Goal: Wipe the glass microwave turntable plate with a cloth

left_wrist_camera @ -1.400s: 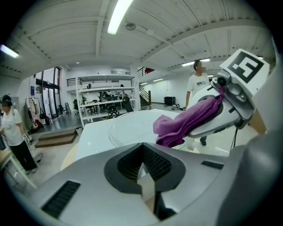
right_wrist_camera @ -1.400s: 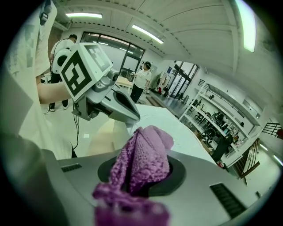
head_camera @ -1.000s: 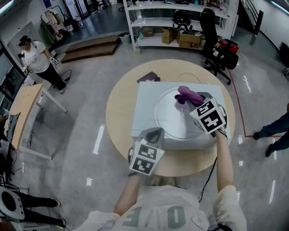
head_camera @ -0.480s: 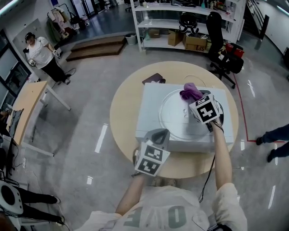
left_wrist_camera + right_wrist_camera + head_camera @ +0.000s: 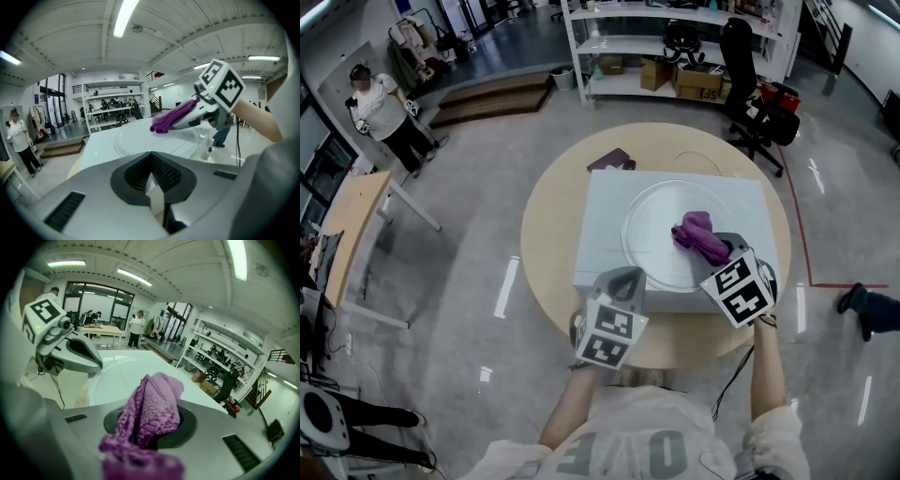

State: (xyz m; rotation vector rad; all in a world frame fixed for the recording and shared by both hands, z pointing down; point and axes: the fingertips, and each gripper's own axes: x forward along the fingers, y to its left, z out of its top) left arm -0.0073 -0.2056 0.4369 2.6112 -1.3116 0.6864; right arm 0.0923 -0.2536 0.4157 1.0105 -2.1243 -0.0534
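The glass turntable plate lies flat on top of a white microwave on a round wooden table. My right gripper is shut on a bunched purple cloth, which rests on the plate's near right part. In the right gripper view the cloth fills the right gripper, with the plate beyond. My left gripper hovers at the microwave's near edge, shut and empty. In the left gripper view, the left gripper points at the plate and the cloth.
A dark flat object and a thin white cable loop lie on the table behind the microwave. Shelves and an office chair stand beyond. A person stands far left by a desk.
My right gripper has drawn the purple cloth from the plate's far side across to its near right part. The left gripper has stayed at the microwave's near edge.
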